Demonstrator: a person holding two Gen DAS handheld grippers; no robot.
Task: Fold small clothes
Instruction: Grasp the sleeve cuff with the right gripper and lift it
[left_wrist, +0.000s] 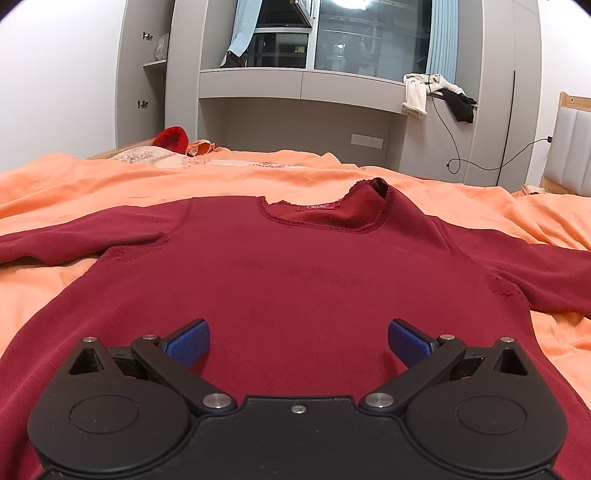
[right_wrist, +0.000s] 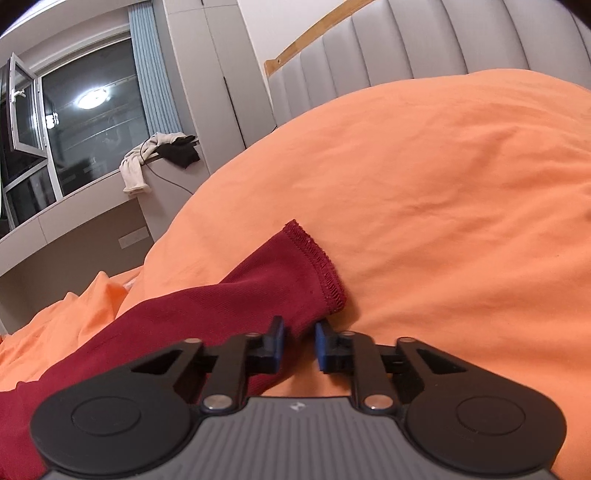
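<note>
A dark red long-sleeved top (left_wrist: 295, 280) lies flat on the orange bedsheet (left_wrist: 110, 177), neckline away from me, both sleeves spread out to the sides. My left gripper (left_wrist: 298, 341) hangs over the lower body of the top, jaws wide open and empty. In the right wrist view the top's sleeve (right_wrist: 258, 291) runs across the sheet, with its stitched cuff (right_wrist: 317, 266) pointing away. My right gripper (right_wrist: 298, 345) is narrowed around the sleeve's lower edge just behind the cuff, with the fabric between the blue pads.
A red knitted item (left_wrist: 171, 138) and pale cloths lie at the bed's far left. A grey window desk (left_wrist: 295, 88) with hanging clothes (left_wrist: 436, 96) and a cable stands behind. A padded grey headboard (right_wrist: 406, 48) rises beyond the orange sheet (right_wrist: 461, 221).
</note>
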